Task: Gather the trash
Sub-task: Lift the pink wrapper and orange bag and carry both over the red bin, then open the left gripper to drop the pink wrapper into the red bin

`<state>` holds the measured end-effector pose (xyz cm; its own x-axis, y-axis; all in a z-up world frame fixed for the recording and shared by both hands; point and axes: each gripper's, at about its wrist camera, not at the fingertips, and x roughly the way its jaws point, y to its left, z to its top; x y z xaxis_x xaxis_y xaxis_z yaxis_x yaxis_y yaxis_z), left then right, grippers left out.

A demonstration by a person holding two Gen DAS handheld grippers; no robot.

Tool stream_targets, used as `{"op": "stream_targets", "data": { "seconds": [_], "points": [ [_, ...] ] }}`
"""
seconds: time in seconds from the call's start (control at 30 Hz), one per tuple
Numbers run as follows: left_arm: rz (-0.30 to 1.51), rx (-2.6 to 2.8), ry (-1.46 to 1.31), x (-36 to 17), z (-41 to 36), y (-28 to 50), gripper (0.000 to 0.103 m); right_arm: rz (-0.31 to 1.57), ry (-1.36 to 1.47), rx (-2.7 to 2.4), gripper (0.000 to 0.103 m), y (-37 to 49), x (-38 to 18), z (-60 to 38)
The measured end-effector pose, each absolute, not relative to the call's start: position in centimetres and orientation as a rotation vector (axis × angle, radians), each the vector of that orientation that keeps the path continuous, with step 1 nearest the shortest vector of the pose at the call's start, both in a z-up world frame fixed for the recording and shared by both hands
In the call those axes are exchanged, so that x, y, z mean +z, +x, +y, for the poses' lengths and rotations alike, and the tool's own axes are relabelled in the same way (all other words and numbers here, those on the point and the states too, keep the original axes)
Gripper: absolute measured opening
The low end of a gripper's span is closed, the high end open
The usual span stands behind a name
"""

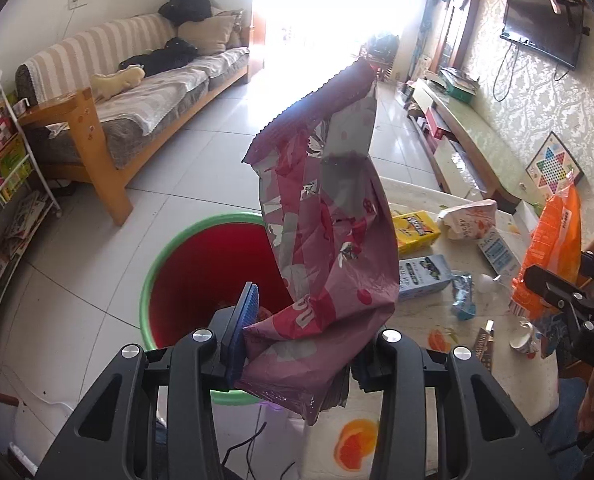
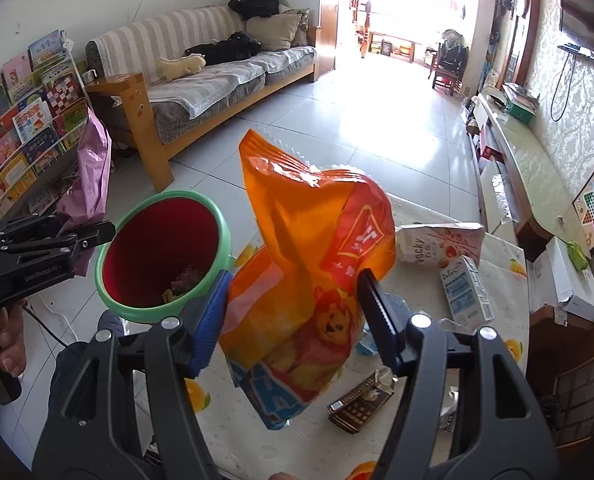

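Observation:
My left gripper (image 1: 297, 340) is shut on a pink snack bag (image 1: 329, 220) and holds it upright beside the table, just right of the red bin with a green rim (image 1: 169, 256). My right gripper (image 2: 293, 320) is shut on an orange snack bag (image 2: 309, 264) with a lion print, held above the table. The bin (image 2: 221, 216) is to its left in the right wrist view and has some trash at the bottom. The pink bag (image 2: 93, 176) and left gripper (image 2: 49, 240) show at far left; the orange bag (image 1: 553, 252) shows at the right of the left wrist view.
The round table (image 1: 509, 376) holds a yellow box (image 1: 415, 230), a blue-white carton (image 1: 423, 276), a Pocky bag (image 2: 437, 244), a milk carton (image 2: 467, 292), a small cup (image 1: 525, 340) and a dark wrapper (image 2: 361, 404). A sofa (image 1: 137, 92) and bookshelf (image 2: 33, 120) stand to the left.

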<state>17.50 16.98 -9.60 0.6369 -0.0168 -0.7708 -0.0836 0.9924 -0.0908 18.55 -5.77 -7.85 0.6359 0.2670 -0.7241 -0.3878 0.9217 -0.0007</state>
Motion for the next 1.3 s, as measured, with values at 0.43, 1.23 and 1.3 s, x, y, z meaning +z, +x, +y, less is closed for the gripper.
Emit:
{"op": "stream_targets", "data": {
  "seconds": [0.43,1.23,1.3],
  "points": [
    [0.917,0.152,-0.158,-11.9,21.9,20.5,0.038,0.818,-0.197,0.449,0.062,21.0,-9.0,0.2],
    [0.908,0.246,-0.18,-12.6,24.5,19.7,0.095,0.836,-0.208,0.53,0.063,22.6,-10.4,4.4],
    [0.903,0.266,-0.185,-12.5,25.3,19.2,0.095,0.834,-0.217,0.552,0.063,22.6,-10.5,5.5]
  ]
}}
